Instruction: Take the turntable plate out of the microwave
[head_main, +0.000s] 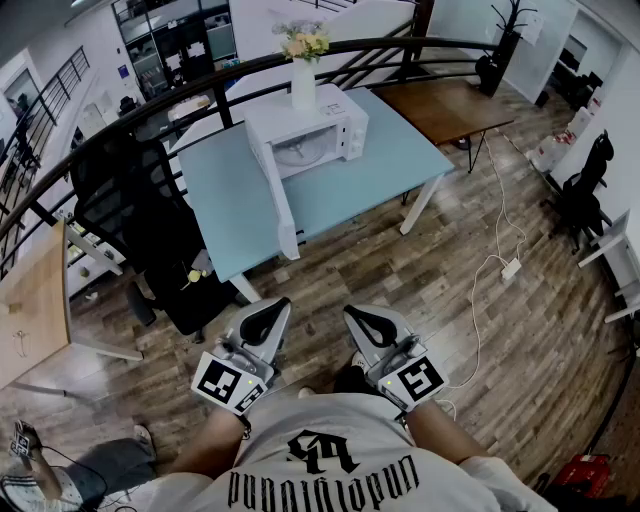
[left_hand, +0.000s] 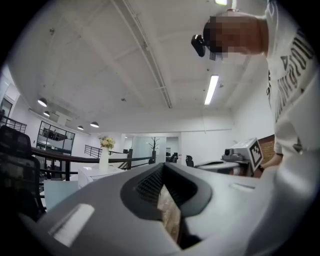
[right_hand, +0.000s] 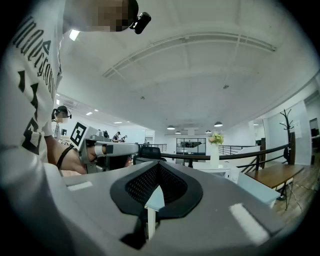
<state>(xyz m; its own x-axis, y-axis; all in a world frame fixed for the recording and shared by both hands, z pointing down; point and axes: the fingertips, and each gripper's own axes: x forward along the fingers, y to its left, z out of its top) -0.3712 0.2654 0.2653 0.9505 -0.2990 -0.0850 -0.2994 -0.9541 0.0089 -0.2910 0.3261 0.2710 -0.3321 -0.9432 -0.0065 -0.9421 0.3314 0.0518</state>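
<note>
Floorboards (head_main: 400, 290) of brown wood spread under a light blue table (head_main: 230, 195), which stands in front of a dark curved railing (head_main: 200, 85). At the table's left edge sits a black office chair (head_main: 150, 225), pushed close against it. On the table's far half stands a white microwave (head_main: 335, 120), and its door (head_main: 278, 200) is swung open, reaching across the tabletop to the table's near edge. Well short of the table, close to the person's chest, the left gripper (head_main: 280, 306) and the right gripper (head_main: 352, 312) are held level side by side, pointing toward the table. Each one's jaws are pressed together with nothing between them, as both gripper views show. On top of the microwave, above the table's far side, a white vase (head_main: 303, 85) holds pale flowers. The turntable plate (head_main: 300, 153) lies inside the open microwave on the table, a pale round disc just visible in the cavity, far from both grippers. Right of the table, a white power strip (head_main: 510, 268) lies on the floorboards with its cable trailing.
</note>
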